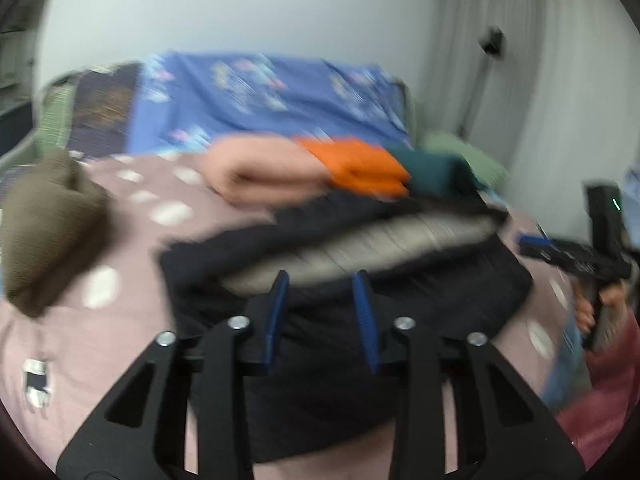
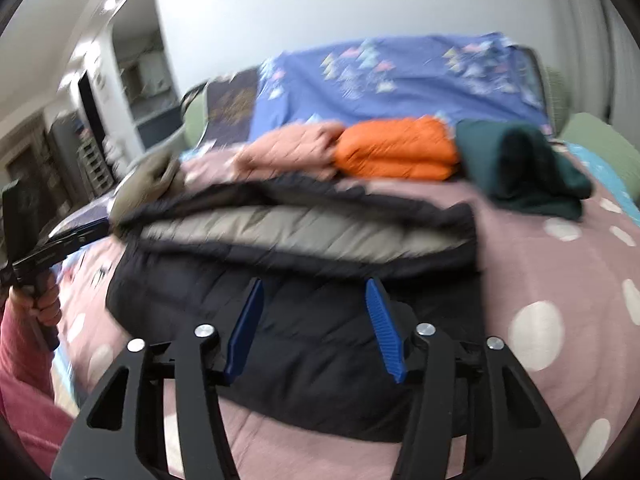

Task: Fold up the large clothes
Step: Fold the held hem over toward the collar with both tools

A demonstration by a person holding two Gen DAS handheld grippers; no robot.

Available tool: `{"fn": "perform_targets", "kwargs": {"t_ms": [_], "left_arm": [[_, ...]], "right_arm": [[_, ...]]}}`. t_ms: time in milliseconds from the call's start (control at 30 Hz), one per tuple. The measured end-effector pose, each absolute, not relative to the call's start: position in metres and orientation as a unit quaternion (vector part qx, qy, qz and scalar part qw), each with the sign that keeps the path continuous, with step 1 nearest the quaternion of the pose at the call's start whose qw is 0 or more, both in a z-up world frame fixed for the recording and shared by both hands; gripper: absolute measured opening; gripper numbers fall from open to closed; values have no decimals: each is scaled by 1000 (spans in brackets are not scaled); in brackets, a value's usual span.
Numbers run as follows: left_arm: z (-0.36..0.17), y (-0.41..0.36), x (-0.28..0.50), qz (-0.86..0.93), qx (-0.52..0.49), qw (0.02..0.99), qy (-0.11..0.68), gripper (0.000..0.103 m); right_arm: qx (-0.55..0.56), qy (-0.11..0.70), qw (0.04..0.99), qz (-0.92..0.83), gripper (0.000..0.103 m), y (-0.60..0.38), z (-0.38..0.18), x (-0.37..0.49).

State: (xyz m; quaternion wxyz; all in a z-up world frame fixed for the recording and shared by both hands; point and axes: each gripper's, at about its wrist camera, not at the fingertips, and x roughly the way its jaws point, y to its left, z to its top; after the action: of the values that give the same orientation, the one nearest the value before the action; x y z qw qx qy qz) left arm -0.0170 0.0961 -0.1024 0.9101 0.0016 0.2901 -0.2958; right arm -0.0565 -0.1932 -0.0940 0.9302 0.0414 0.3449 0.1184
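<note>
On the far left of the bed (image 1: 120, 360) lies a brown lump (image 1: 48, 232) of cloth, well apart from the rest. It looks like it waits its turn, but that is a guess.

Next comes the big black coat (image 1: 340, 340), the thing being folded. It lies flat on the pink spotty cover in the middle, with its grey inside (image 1: 360, 252) showing in a long strip. The top half seems to be turned over onto the bottom half, so the fold looks partly done.

The left gripper (image 1: 322, 284) hangs just over the near edge of the coat. Its fingers (image 1: 280, 320) are apart and nothing is between them, so it has let go. The right gripper (image 2: 314, 292) is over the same edge, a bit further right. Its fingers (image 2: 384, 328) are apart too, wider, and hold nothing. Both point down at the coat, maybe to pat it flat or grab it again.

Behind the coat, left to right, sit a pink roll (image 2: 292, 152), an orange one (image 2: 396, 148) and a dark green one (image 2: 520, 168). They are folded and lined up at the back, likely the done pile, kept out of the way.
</note>
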Motion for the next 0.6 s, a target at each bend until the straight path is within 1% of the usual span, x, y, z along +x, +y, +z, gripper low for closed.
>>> {"fn": "perform_targets", "kwargs": {"t_ms": [67,133,233,433,533,567,600], "left_arm": [[-119,74,-16,-309,34,896,316,26],[-138,57,-9,-305,64,886,344,24],[-150,46,10,-287,90,884,358,24],[-124,58,68,-245,73,911,324,24],[-121,59,100,-215,73,921,318,24],[-122,59,108,-207,73,922,319,25],[-126,59,120,-194,74,924,322,30]], "right_arm": [[24,374,921,107,39,-182,-108,-44],[20,394,914,97,36,-176,-118,-30],[16,389,918,81,36,-177,-116,-15],[29,364,930,39,36,-197,-100,34],[43,361,932,1,36,-211,-101,66],[53,364,930,-6,36,-216,-105,79],[60,368,928,-10,36,-219,-109,86]]}}
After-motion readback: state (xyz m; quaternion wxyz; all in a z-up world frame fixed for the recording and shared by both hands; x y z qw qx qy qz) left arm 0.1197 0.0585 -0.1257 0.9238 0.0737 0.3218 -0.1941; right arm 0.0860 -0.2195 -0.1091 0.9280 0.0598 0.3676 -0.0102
